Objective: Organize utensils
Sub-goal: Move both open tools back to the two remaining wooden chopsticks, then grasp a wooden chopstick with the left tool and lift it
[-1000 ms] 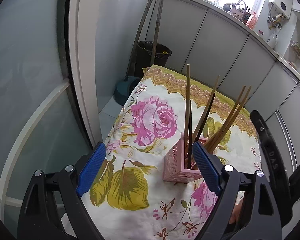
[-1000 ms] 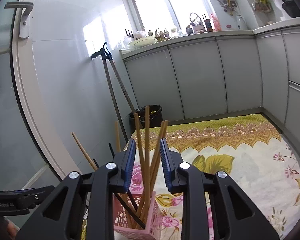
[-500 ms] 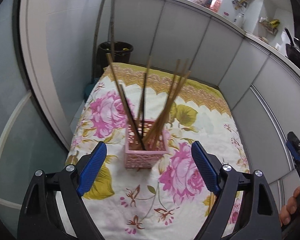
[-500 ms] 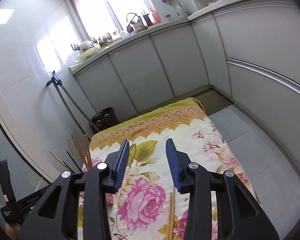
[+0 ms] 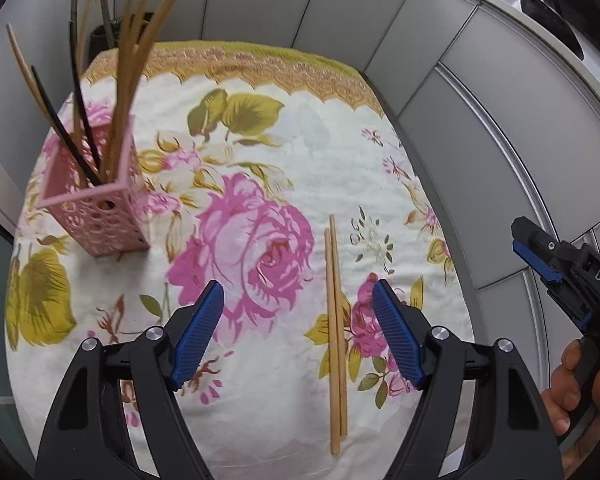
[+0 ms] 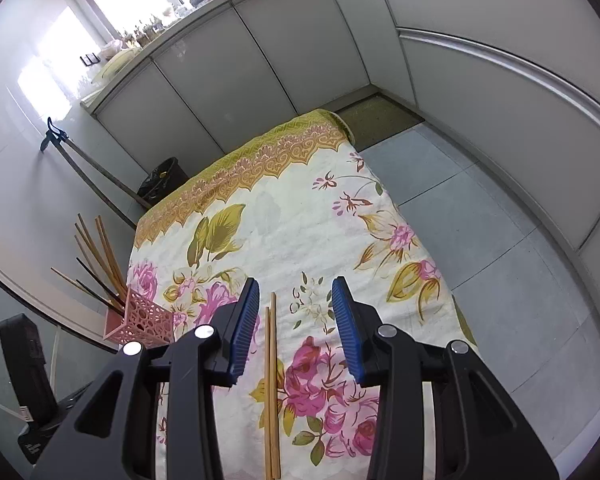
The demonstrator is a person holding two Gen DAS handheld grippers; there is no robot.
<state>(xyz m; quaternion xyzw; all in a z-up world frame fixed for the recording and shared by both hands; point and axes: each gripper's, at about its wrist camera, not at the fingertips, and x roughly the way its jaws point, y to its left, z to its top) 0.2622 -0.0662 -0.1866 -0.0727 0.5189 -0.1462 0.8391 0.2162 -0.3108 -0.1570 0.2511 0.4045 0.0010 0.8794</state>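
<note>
Two chopsticks (image 5: 336, 332) are laid side by side, touching, on the flowery cloth (image 5: 260, 152), well apart from the pink holder (image 5: 96, 208), where more sticks are kept. They look light, thin, stiff and a bit slippery, so both should be pinched together near the middle. The left gripper (image 5: 296, 332) is held wide open and empty. The right gripper (image 6: 296, 320) is open and empty above them. "DAS" can be read on its side.

Only legible text for you: white letters "DAS" on the black body of the right gripper (image 5: 540, 258), left wrist view.
</note>
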